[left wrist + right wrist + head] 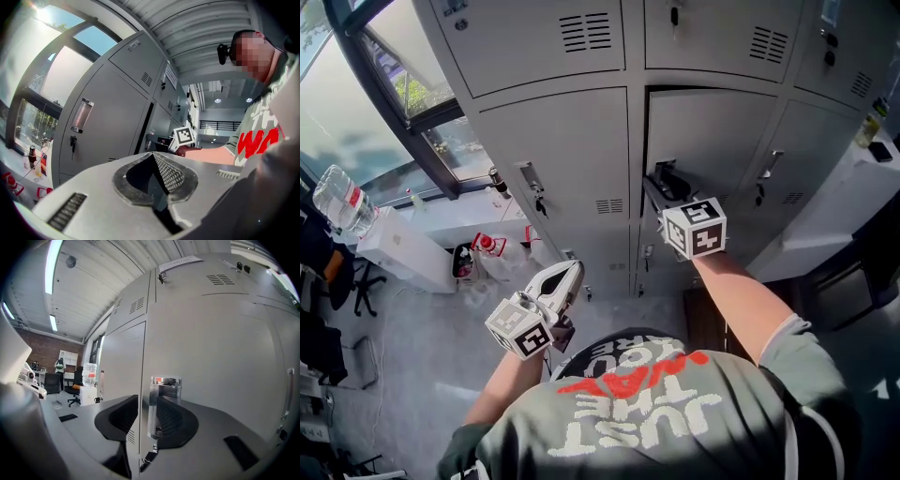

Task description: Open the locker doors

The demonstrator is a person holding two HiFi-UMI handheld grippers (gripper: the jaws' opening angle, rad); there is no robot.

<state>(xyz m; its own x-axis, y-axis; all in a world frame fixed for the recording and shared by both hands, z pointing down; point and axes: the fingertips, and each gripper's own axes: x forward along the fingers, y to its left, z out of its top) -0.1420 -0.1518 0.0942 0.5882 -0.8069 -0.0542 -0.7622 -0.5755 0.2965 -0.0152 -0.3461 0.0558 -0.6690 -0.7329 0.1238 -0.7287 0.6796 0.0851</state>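
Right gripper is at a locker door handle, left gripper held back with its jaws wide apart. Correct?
No: the left gripper has its jaws together and empty, as the left gripper view shows. The right gripper is at the locker door handle.

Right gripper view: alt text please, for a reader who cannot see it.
The right gripper has its jaws closed on the chrome handle at the edge of a grey locker door. More lockers and an office lie beyond to the left.

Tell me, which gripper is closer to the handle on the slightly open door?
Right. The right gripper has its fingers around the handle; the left gripper hangs well back from it.
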